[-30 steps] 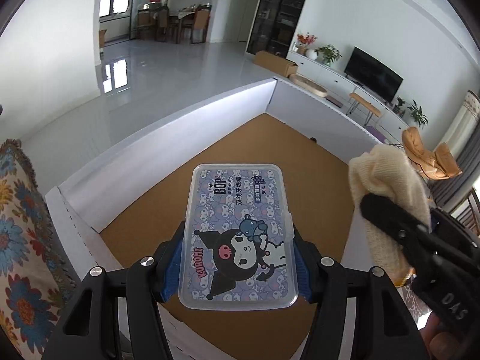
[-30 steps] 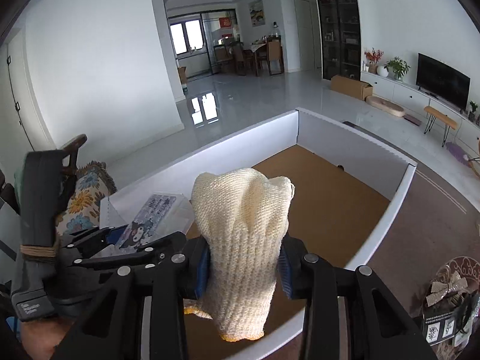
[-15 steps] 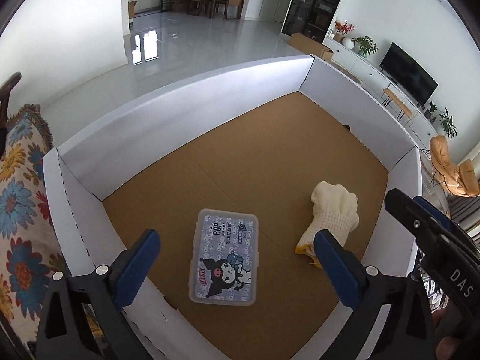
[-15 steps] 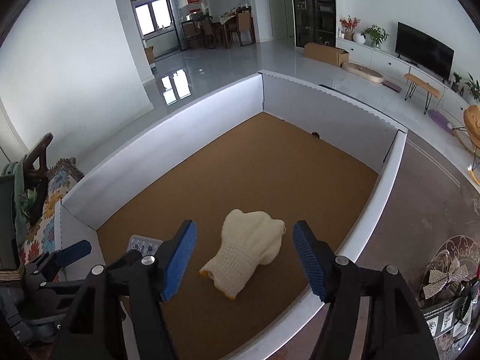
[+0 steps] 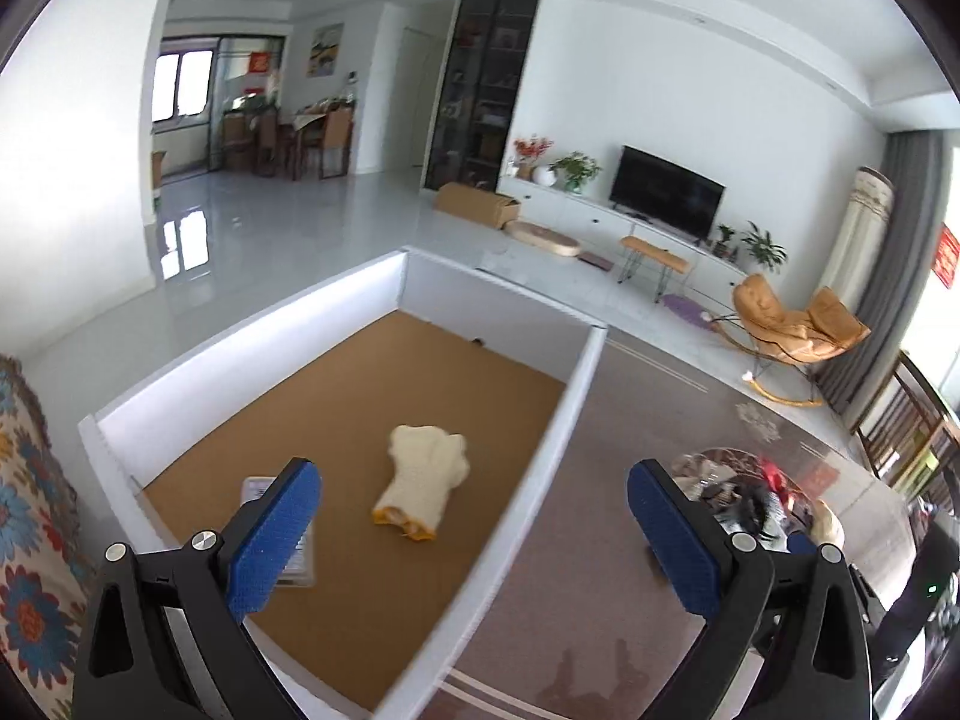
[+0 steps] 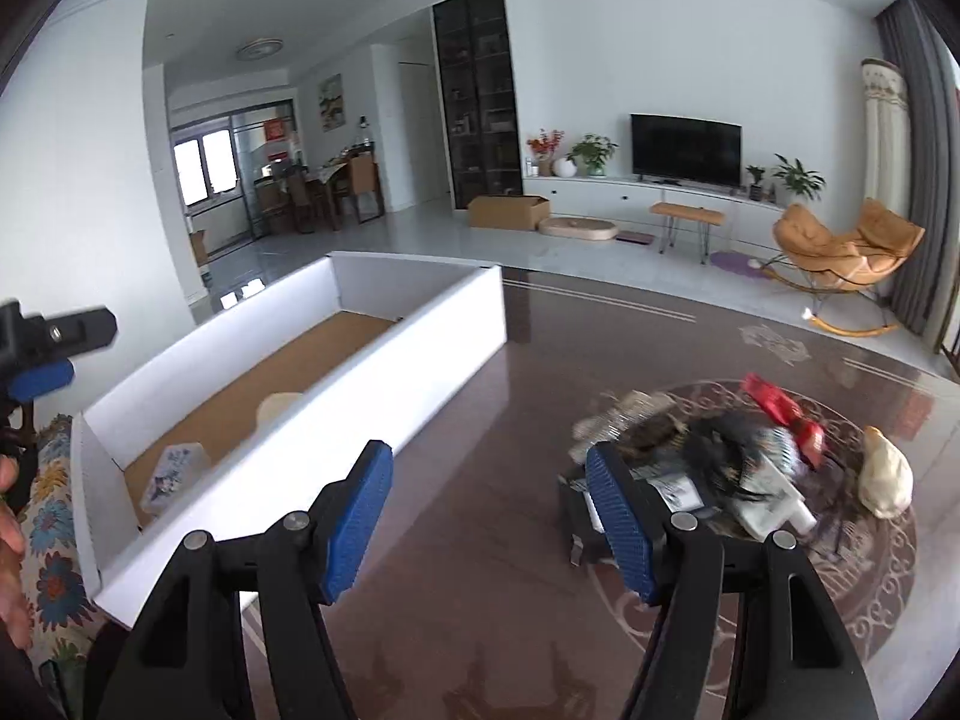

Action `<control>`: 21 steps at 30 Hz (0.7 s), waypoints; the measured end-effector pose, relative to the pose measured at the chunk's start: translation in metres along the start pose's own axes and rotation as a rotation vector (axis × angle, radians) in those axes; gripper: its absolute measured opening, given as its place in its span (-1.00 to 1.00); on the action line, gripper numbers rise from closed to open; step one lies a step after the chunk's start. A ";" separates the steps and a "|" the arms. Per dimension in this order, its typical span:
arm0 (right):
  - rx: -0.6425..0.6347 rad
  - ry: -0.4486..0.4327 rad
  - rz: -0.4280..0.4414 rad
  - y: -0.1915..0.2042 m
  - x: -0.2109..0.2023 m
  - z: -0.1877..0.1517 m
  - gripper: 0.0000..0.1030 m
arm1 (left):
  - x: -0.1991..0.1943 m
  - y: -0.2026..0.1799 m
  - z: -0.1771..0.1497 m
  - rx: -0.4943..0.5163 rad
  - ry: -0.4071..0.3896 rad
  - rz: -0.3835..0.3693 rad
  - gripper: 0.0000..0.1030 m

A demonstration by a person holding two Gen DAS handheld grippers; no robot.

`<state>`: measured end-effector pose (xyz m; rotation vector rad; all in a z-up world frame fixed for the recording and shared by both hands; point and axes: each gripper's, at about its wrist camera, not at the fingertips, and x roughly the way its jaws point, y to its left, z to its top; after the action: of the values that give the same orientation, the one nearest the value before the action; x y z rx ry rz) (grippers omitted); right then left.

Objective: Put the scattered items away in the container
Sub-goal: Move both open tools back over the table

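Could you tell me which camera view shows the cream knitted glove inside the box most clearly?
The left wrist view: the glove lies fully visible on the brown floor of the box. In the right wrist view, the near wall hides all but its pale top.

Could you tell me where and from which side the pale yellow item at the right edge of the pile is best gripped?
Judging from the right wrist view, the pale yellow item lies apart from the clutter pile, its right side clear. I would bring the right hand-held gripper from above, closing across its narrower upper end. It is blurred, so its shape is uncertain.
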<state>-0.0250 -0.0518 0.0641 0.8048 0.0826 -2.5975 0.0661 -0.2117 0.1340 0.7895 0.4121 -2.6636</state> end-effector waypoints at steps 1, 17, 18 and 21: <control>0.009 0.013 -0.040 -0.018 -0.009 -0.012 0.32 | -0.004 -0.017 -0.005 0.032 -0.004 -0.032 1.00; 0.079 0.179 -0.278 -0.145 -0.063 -0.129 0.32 | 0.054 -0.168 -0.150 0.323 0.236 -0.342 1.00; 0.086 0.183 -0.278 -0.145 -0.062 -0.132 0.32 | 0.056 -0.167 -0.155 0.333 0.239 -0.345 1.00; 0.099 0.204 -0.272 -0.143 -0.056 -0.137 0.32 | 0.062 -0.165 -0.165 0.342 0.253 -0.352 1.00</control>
<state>0.0311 0.1231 -0.0283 1.1655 0.1321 -2.7800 0.0300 -0.0176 -0.0045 1.2695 0.1641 -3.0169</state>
